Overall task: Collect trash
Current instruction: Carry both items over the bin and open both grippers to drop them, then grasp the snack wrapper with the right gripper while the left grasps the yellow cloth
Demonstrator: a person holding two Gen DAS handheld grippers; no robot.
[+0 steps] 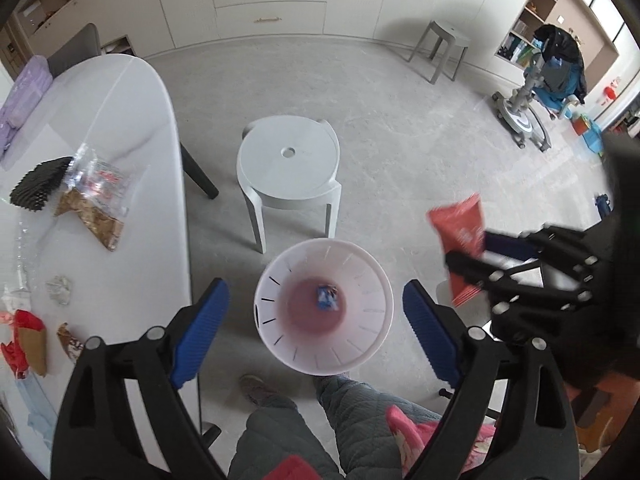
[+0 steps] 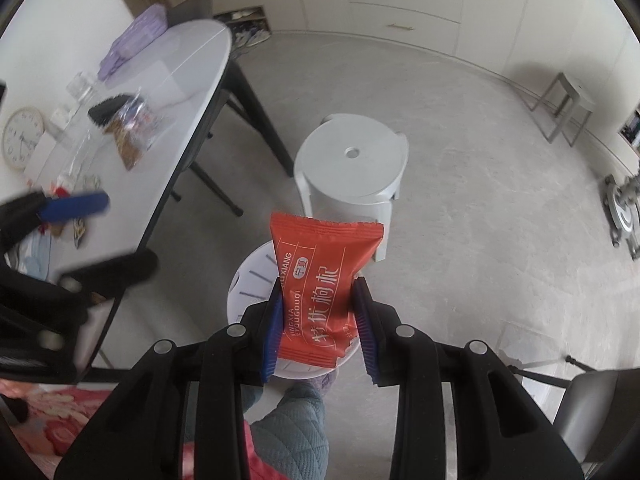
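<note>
A white round trash bin [image 1: 324, 306] stands on the floor below my left gripper [image 1: 316, 322], which is open and empty above it. A small blue wrapper [image 1: 327, 298] lies at the bin's bottom. My right gripper [image 2: 318, 320] is shut on an orange snack packet [image 2: 320, 284] and holds it above the bin's rim [image 2: 250, 276]. In the left wrist view the right gripper [image 1: 468, 256] and packet [image 1: 460, 226] are to the right of the bin. More trash lies on the white table [image 1: 132, 240]: a clear bag of snacks [image 1: 96, 196] and wrappers [image 1: 28, 340].
A white plastic stool [image 1: 290, 166] stands just beyond the bin. A grey stool [image 1: 442, 46] stands by the far cabinets. A wheeled chair with clothes [image 1: 548, 80] is at the right. My legs [image 1: 304, 428] are below the bin.
</note>
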